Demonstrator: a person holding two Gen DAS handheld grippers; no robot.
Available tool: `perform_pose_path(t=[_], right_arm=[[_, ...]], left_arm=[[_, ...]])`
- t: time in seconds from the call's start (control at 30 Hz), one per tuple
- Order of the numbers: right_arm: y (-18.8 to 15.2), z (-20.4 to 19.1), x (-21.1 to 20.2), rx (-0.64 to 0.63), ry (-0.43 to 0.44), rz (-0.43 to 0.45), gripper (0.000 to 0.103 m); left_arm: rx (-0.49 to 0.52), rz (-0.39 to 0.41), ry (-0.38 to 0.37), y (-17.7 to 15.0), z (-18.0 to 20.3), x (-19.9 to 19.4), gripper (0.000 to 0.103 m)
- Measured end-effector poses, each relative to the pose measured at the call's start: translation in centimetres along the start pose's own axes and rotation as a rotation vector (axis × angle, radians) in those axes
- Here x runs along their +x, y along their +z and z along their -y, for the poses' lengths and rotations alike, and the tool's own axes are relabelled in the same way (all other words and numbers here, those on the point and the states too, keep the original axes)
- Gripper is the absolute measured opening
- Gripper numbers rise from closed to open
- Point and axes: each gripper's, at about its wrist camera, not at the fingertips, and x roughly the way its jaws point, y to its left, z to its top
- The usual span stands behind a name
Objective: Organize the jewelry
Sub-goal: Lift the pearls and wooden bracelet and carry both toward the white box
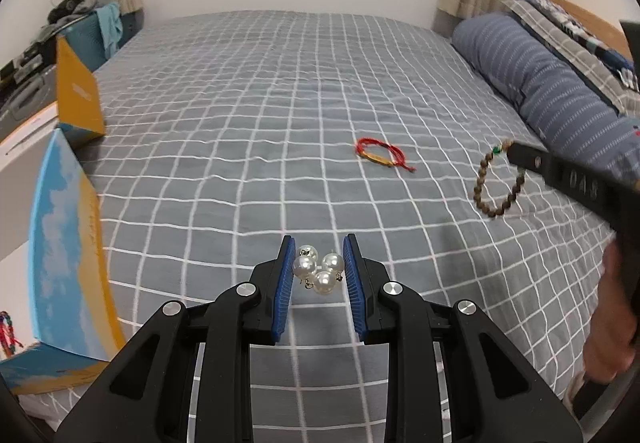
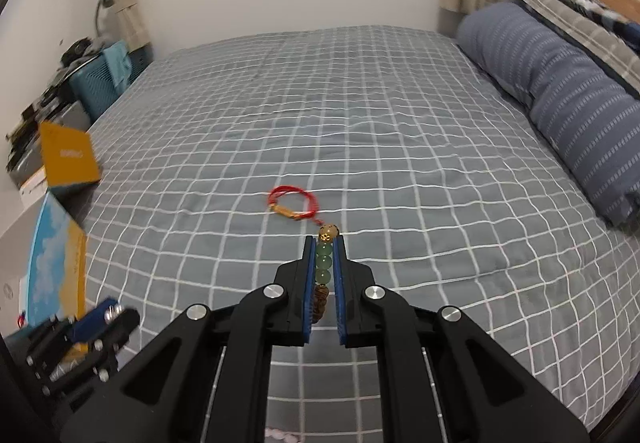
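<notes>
My left gripper (image 1: 319,239) is shut on a cluster of white pearls (image 1: 318,271) with small gold fittings, held above the grey checked bedspread (image 1: 240,123). In the right wrist view my right gripper (image 2: 324,239) is shut on a beaded bracelet (image 2: 323,263) with green, gold and brown beads. From the left wrist view that bracelet (image 1: 496,183) hangs as a loop off the right gripper (image 1: 516,153) at the right. A red string bracelet (image 1: 384,155) with a gold bar lies on the bed ahead of both grippers, also seen as the red bracelet (image 2: 292,207).
An open blue and yellow box (image 1: 68,243) stands at the bed's left edge, its yellow lid (image 1: 78,99) upright. Something of coloured braid (image 1: 8,335) shows at its near side. A striped blue pillow (image 1: 552,91) lies along the right. A cluttered desk (image 1: 32,63) is at the far left.
</notes>
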Motion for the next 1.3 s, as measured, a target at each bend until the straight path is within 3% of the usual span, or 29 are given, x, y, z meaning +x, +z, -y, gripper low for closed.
perform_pose_path(t=[0.37,0.7,1.07,1.3], right_arm=[[-2.3,-5.1,-0.4,-0.103,0.031,-0.017,0.008],[-4.0,-7.3,-1.9,-0.134,0.072,-0.024,0.008],[-2.8,-9.4,-4.8,-0.133,0.092,0.008,0.008],[-1.9,-11.9,-5.4,-0.154,0.149,0.010,0.008]], left_arm=[[-0.040,0.031,0.067,0.2,-3.1,-1.7,0.025],[-0.060,0.044,0.076,-0.4,-4.7,-3.6,0.025],[-0.053,0.051,0.076,1.0,-5.5,-5.8,0.025],[-0.096,0.066,0.098,1.5,-8.6,-8.1,0.025]])
